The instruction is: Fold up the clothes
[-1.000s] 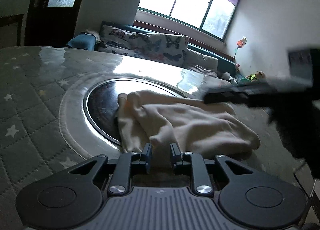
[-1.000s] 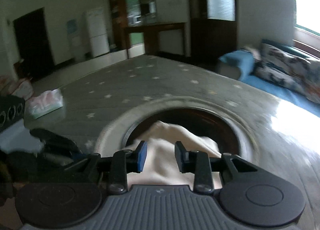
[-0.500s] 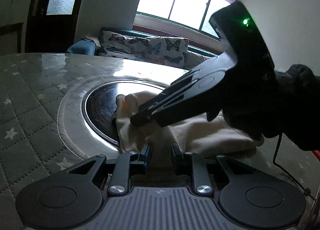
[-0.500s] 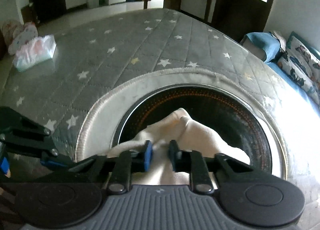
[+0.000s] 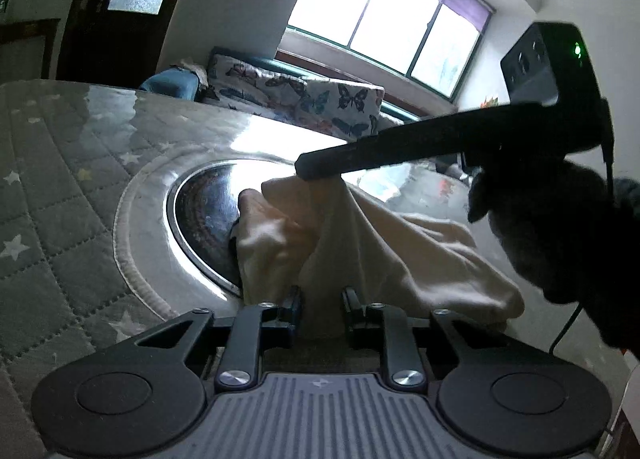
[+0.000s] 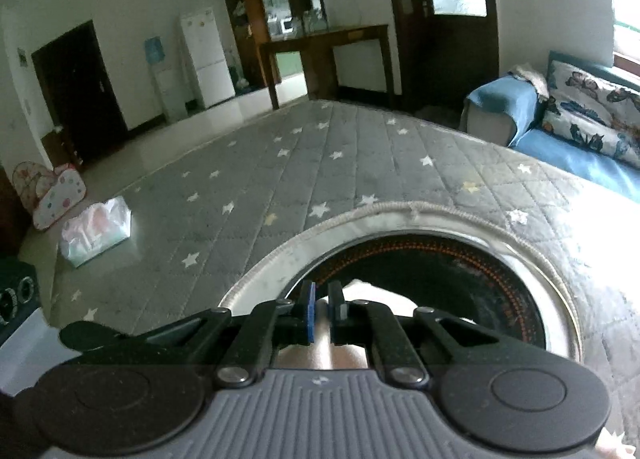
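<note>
– Both sets of jaws are clamped: the left gripper [image 5: 322,305] pinches the near edge of the cream garment [image 5: 400,255], the right gripper [image 6: 322,313] nips a raised corner

– And the cloth?

– Half on the quilted table cover [image 6: 320,163], half over the dark round inset [image 6: 472,279]. I'd call this the first fold; next, carry that corner across, keeping it taut

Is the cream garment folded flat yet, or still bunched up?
Still bunched. The cream garment lies rumpled over the round glass plate, one edge pinched and lifted by the right gripper; no flat fold shows.
</note>
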`<action>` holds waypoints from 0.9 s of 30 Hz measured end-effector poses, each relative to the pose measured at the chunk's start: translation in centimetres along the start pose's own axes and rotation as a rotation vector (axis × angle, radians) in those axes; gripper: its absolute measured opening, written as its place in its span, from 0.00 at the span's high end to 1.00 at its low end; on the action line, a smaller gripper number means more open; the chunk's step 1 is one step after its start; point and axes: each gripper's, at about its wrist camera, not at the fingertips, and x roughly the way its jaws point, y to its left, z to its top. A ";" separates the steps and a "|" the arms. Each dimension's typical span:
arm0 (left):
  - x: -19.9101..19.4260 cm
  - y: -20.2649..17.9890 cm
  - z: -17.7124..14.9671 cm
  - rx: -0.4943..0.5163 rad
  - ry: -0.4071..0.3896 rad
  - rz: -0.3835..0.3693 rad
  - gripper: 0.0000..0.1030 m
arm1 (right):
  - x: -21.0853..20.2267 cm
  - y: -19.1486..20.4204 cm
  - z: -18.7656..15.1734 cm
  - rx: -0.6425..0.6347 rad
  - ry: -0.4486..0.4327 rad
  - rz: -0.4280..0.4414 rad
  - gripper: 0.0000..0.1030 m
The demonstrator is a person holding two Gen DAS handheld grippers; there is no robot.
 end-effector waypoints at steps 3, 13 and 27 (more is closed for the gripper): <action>-1.0 -0.4 -0.3 0.012 -0.034 0.038 0.95 | 1.1 -0.7 -0.1 0.052 0.000 0.020 0.94; -1.9 0.1 -1.1 0.008 0.055 0.037 0.96 | 1.0 -2.5 0.5 0.078 -0.005 0.014 0.88; 0.3 -2.1 2.4 0.086 0.039 -0.033 0.93 | 6.1 -2.7 -0.6 -0.042 0.123 -0.138 0.78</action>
